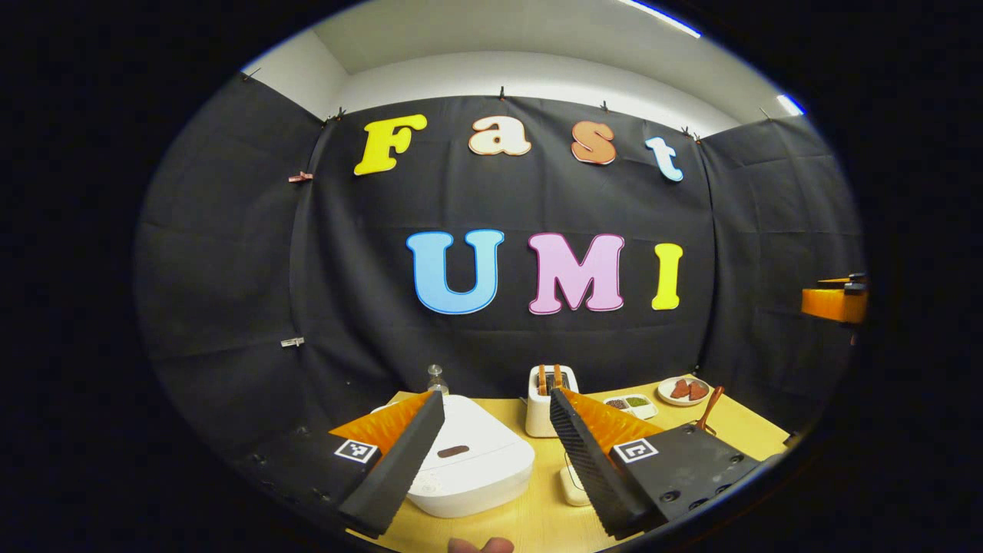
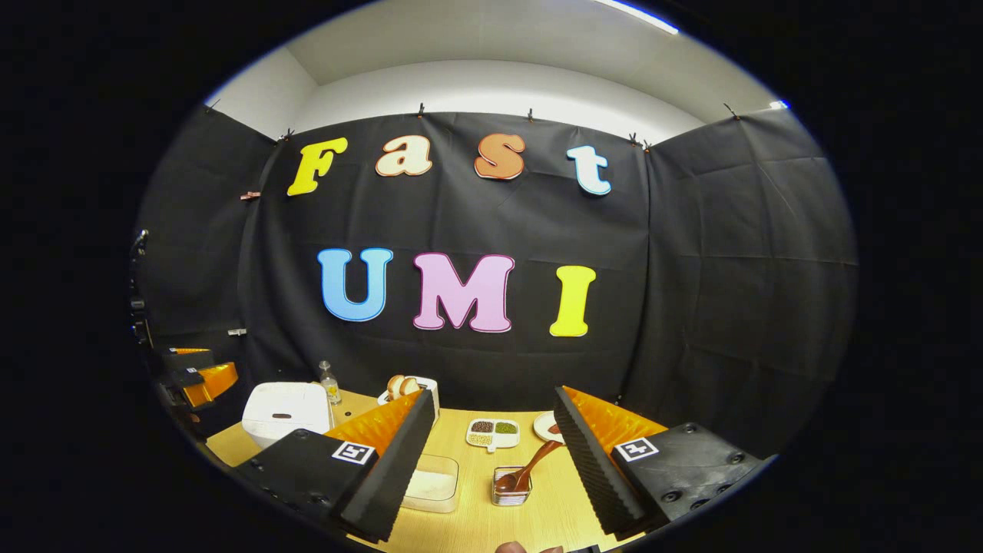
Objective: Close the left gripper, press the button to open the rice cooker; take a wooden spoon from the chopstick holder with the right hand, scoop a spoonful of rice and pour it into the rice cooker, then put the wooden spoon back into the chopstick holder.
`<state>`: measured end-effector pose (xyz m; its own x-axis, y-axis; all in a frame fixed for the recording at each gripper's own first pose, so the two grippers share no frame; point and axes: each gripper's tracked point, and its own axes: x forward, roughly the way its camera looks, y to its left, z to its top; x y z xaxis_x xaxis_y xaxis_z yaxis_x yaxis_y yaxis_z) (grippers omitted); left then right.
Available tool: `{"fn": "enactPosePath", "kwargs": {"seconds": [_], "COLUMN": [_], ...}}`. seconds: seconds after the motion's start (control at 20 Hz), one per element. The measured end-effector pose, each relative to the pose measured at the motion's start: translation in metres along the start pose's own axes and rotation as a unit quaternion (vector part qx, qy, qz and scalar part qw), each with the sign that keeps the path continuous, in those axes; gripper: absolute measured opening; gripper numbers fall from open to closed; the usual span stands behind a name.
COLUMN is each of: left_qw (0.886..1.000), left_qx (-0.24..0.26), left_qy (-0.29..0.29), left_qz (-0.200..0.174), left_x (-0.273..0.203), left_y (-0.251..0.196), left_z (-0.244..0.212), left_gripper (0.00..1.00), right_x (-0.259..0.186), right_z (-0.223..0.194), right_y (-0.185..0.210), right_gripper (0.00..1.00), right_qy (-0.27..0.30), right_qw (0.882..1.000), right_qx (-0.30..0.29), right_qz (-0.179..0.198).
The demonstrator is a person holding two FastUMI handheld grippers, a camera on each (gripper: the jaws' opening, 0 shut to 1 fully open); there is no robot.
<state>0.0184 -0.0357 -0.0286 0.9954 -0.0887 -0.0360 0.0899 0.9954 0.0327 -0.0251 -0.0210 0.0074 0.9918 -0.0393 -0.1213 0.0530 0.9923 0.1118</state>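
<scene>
Left gripper point(image 1: 495, 442): fingers spread, empty, low centre of frame, above closed rice cooker point(image 1: 468, 461). Right gripper point(image 2: 491, 445): fingers spread, empty; between them, rice container point(image 2: 431, 482), wooden spoon point(image 2: 530, 468) leaning in chopstick holder point(image 2: 512, 487). Farther left, cooker.

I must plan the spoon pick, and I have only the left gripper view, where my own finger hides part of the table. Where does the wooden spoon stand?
Observer: In the right gripper view, the wooden spoon stands in a small clear chopstick holder, with its handle leaning up to the right.
Operator: And where is the rice?
Observer: It is in a clear container to the left of that holder, apart from it.
Operator: Is the right gripper ready?
Observer: The right gripper is open and holds nothing.
</scene>
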Motion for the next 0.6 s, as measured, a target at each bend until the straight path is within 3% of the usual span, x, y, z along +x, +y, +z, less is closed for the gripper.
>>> {"fn": "enactPosePath", "kwargs": {"seconds": [0.3,0.6], "left_qw": [0.999,0.999], "left_qx": [-0.034,-0.023], "left_qy": [-0.018,-0.032], "left_qz": [-0.008,-0.009], "left_x": [-0.027,-0.035], "left_y": [-0.002,-0.005], "left_z": [0.016,0.026], "left_gripper": [0.96,0.95], "right_x": [0.006,0.003], "right_z": [-0.015,-0.022], "right_y": [0.002,0.004], "right_gripper": [0.98,0.97], "right_qy": [0.000,0.002], "right_qw": [1.000,1.000], "right_qx": [-0.006,-0.004], "right_qz": [0.001,0.005]}}
